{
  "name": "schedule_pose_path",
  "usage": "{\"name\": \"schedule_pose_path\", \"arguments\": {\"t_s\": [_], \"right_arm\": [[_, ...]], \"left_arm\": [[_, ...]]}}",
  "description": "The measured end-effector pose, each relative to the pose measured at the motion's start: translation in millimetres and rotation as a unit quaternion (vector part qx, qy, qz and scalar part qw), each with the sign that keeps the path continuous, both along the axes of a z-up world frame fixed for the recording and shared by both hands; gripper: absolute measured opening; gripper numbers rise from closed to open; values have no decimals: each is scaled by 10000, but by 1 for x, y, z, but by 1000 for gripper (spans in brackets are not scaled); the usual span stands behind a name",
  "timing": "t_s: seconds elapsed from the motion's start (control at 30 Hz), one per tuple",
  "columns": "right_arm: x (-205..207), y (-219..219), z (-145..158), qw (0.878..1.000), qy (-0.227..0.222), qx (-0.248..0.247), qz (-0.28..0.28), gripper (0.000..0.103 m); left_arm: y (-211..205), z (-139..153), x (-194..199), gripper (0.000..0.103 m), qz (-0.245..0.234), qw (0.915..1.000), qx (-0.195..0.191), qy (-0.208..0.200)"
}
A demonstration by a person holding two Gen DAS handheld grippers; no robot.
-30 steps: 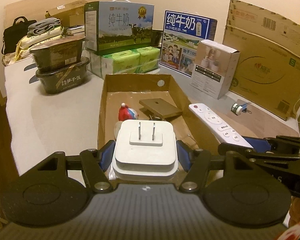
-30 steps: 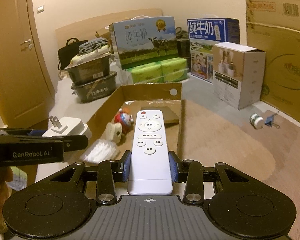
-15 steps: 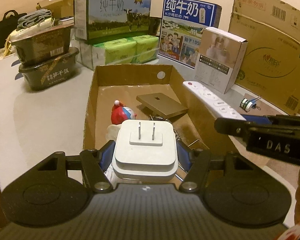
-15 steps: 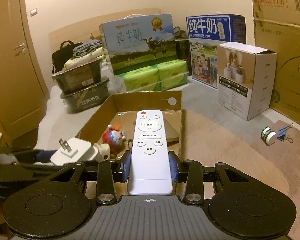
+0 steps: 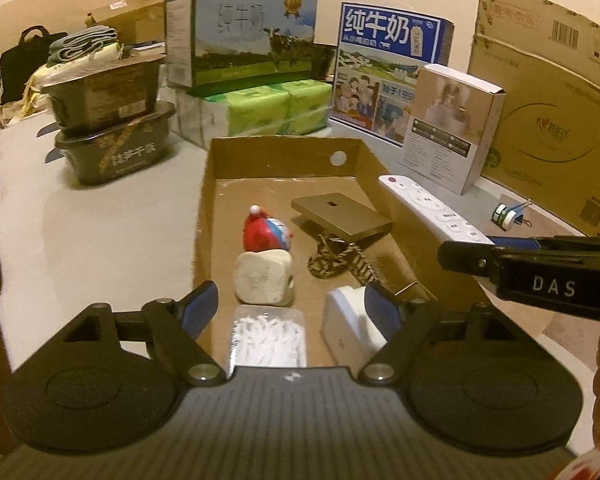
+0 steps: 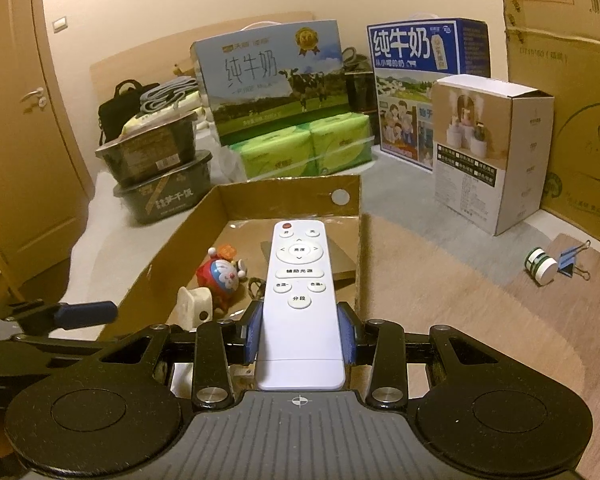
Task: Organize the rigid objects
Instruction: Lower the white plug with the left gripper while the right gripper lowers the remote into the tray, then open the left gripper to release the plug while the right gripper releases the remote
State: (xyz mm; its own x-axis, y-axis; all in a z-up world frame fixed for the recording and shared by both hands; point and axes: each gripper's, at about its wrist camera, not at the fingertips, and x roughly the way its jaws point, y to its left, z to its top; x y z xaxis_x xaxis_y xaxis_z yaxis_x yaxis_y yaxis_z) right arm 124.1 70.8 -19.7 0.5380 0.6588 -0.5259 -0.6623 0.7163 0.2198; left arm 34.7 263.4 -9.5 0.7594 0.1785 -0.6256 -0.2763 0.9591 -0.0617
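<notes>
The left gripper (image 5: 290,304) is spreading its jaws over the near end of the cardboard box (image 5: 284,152), and the white plug adapter (image 5: 350,326) it was carrying a moment ago is no longer pinched between them. A second back the adapter sat squarely between the blue pads, prongs up; now it lies tipped on the box floor, leaning against the inside of the right-hand finger, with nothing pressing it from the other side. So that piece looks delivered: it has landed beside a clear pack of small white bits (image 5: 270,338), just in front of a cream-coloured block (image 5: 264,278) and a red and blue toy figure (image 5: 266,234). A flat brown box (image 5: 340,218) and a bit of patterned cord (image 5: 338,260) lie further in.

The right gripper (image 6: 300,338) is clamped tight on a white remote control (image 6: 300,280), gripping it by the sides near its lower end, buttons up. It hangs above the box's right wall, closer in than a second ago, but not yet lowered inside.

To my eye the remote is next to go in, once the left gripper is out of the way. A small roll of tape (image 6: 540,268) and a blue binder clip (image 6: 572,262) wait on the mat to the right, well apart from the box.
</notes>
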Motion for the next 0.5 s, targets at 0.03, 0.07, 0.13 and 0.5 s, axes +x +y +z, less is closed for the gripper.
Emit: {"name": "schedule_pose_path", "arguments": {"t_s": [0.03, 0.07, 0.13, 0.5], "right_arm": [[0, 1, 0, 10000, 4, 2, 8, 39], [0, 1, 0, 10000, 11, 7, 18, 39], [-2, 3, 0, 10000, 14, 16, 31, 39], [1, 11, -3, 10000, 7, -48, 68, 39]], "left_arm": [[2, 1, -2, 78, 27, 10000, 3, -3], [3, 2, -4, 78, 43, 10000, 7, -6], [5, 2, -7, 78, 77, 10000, 9, -6], [10, 5, -11, 78, 104, 9999, -50, -31]]}}
